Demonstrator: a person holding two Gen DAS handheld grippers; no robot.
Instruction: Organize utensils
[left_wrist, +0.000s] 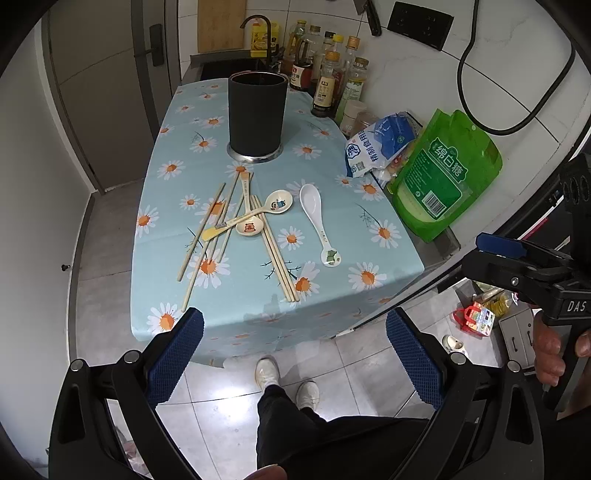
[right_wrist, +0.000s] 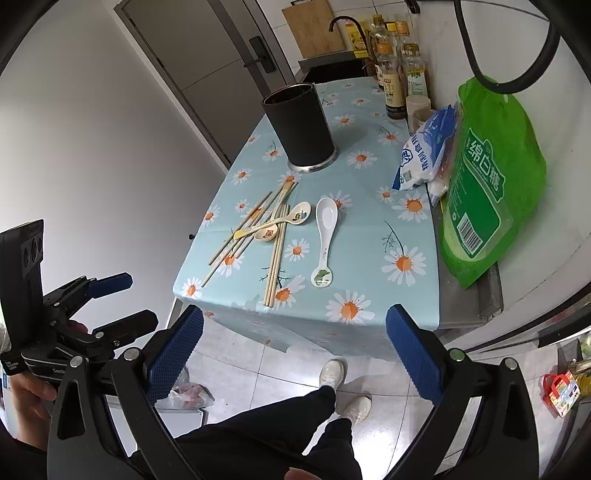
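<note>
Short of the table edge (left_wrist: 236, 328), left tongs (left_wrist: 295, 354) and right tongs (right_wrist: 295, 350) apart, spoons (left_wrist: 319, 221) near it.

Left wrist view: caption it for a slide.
Open left gripper held short of a daisy tablecloth with scattered chopsticks, spoons and a black holder.

3 spoons (left_wrist: 318, 221), about 8 chopsticks (left_wrist: 275, 251), 1 black holder (left_wrist: 256, 114), 2 bags (left_wrist: 443, 173), several bottles (left_wrist: 325, 81).

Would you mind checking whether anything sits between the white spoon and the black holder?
Nothing visible does: only bare floral tablecloth lies between the white ceramic spoon and the tall black cylindrical utensil holder.
</note>
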